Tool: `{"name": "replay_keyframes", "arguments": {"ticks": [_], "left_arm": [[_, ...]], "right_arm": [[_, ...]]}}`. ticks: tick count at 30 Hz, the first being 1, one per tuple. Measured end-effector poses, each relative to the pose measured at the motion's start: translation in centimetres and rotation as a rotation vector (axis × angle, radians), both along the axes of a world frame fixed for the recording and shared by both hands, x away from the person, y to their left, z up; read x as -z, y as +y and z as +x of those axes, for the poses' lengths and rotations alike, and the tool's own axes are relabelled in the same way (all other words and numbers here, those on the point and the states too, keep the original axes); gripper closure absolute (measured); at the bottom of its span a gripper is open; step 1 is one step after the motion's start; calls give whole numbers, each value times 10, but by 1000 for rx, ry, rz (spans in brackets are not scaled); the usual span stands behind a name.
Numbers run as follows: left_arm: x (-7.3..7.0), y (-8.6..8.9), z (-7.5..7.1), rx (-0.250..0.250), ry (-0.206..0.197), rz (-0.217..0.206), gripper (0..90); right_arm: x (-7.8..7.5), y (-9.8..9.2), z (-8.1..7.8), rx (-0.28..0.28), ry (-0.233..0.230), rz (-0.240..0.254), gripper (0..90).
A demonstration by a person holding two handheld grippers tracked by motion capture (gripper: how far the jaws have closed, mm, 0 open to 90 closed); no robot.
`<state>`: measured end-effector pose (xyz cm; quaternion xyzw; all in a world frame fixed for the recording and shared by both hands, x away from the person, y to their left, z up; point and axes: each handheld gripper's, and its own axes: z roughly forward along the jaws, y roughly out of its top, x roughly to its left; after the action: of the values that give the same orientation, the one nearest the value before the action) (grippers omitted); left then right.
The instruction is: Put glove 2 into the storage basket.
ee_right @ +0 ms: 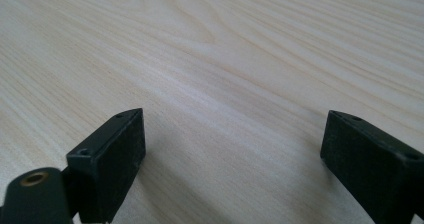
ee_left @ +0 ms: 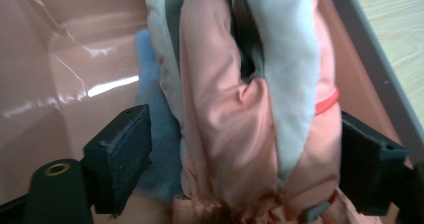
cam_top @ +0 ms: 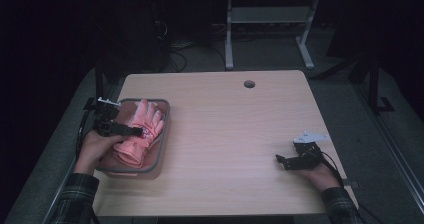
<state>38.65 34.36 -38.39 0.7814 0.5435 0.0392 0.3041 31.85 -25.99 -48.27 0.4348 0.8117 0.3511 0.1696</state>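
Both grippers (cam_top: 137, 132) (cam_top: 281, 160) low, jaws apart.

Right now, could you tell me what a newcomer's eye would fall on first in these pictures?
The pink gloves stand out most, lying in a grey-rimmed bin at the table's left edge. The left gripper sits over them with its jaws wide on either side of one glove, and a gap shows beside one pad. Far off at the right, the right gripper rests open on the bare wooden table.

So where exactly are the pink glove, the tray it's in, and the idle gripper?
pink glove (cam_top: 142, 129): high view, on its palm.
tray (cam_top: 164, 130): high view, on its grey right rim.
right gripper (cam_top: 280, 159): high view, between its jaw tips.
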Motion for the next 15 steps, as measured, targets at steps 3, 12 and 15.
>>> {"name": "replay_keyframes", "arguments": {"ticks": [3, 12, 15], "left_arm": [[-8, 2, -1, 0, -29, -5, 148], [-39, 4, -6, 8, -120, -4, 147], [-45, 3, -7, 12, -143, -5, 148]], "right_arm": [[0, 0, 0, 1, 1, 1, 105], [0, 0, 0, -1, -1, 0, 105], [0, 0, 0, -1, -1, 0, 105]]}}
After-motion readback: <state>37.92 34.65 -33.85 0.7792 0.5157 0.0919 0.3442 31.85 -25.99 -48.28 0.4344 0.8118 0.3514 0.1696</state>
